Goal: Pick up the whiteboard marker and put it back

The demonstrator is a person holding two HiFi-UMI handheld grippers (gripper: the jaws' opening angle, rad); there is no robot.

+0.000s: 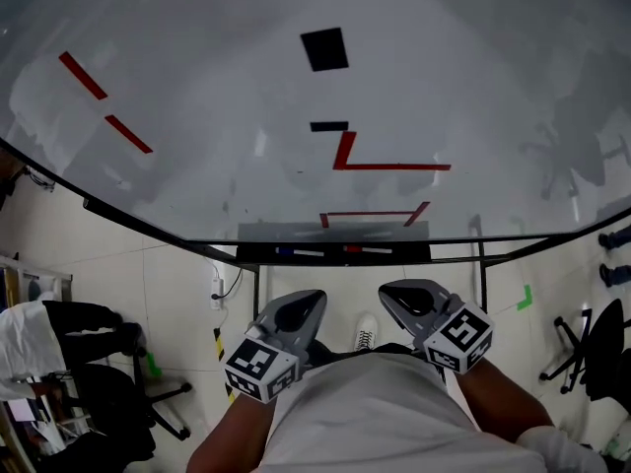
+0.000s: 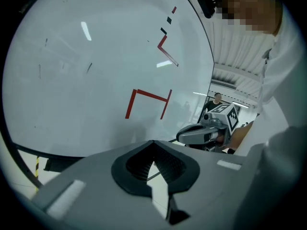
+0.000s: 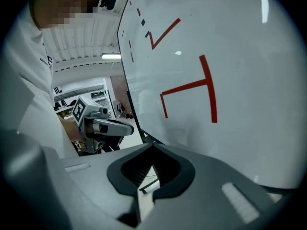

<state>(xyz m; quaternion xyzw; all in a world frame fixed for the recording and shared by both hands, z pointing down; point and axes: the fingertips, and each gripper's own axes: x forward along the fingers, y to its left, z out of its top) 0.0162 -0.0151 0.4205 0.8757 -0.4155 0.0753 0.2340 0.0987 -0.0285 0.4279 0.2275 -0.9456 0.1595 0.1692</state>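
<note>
A whiteboard (image 1: 197,87) with red line marks and black squares fills the upper part of the head view. Along its lower edge runs a dark tray (image 1: 414,254). On the tray lie a blue-capped marker (image 1: 296,252) and a red-capped marker (image 1: 363,250). My left gripper (image 1: 302,305) and right gripper (image 1: 402,296) are held close to my body, below the tray and apart from it. Both are shut with nothing between the jaws. The left gripper view shows its own jaws (image 2: 153,147) closed and the right gripper (image 2: 201,134) beside them. The right gripper view shows the same (image 3: 153,150).
The board's stand legs (image 1: 481,264) reach down to a tiled floor. Office chairs (image 1: 592,348) stand at the right. At the left are another chair and a person in white (image 1: 49,338). A green tape mark (image 1: 525,297) is on the floor.
</note>
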